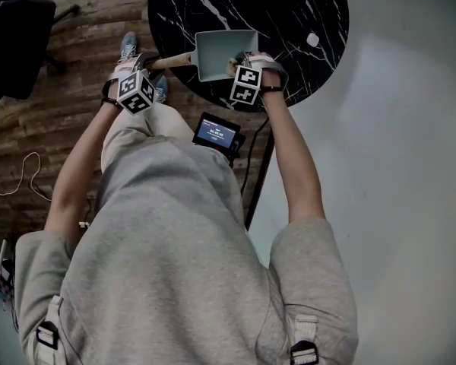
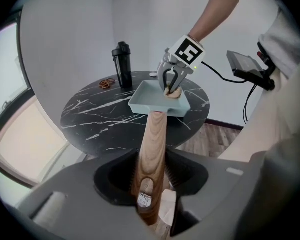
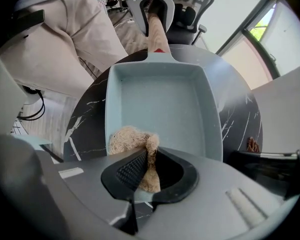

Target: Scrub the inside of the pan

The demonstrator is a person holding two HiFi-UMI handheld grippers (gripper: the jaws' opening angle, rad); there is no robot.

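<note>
Pan [image 1: 224,52] scrubbing, right at the start by the look of it. It's a pale blue square one sitting at the edge of the round black marble worktop [image 1: 289,21] closest to the person, and its wooden handle [image 2: 154,149] sticks out past that edge over the floor.

The left gripper [image 2: 151,191] has its jaws clamped on the handle close to its end, fairly far apart since the wood is thick. The right gripper [image 3: 149,171] points down into the pan with its jaws narrow, pinching a tan fibrous scrubber [image 3: 127,139]. The scrubber sits in the pan's corner nearest that gripper, against the wall. I can't tell if it's pressing on the bottom yet. The inside looks pretty clean to me, no obvious gunk.

What I'd worry about:
- The pan sits right on the worktop's edge. Hard strokes toward the person could slide it off, leaving only the left grip to stop it.
- That handle is smooth and rounded, so pushing down off-centre could twist it in the jaws and tip the pan.
- Only a thin bit of scrubber is pinched, so dragging sideways might yank it out.

The black bottle [image 2: 122,64] stands at the far edge, well apart, so it's no issue.
</note>
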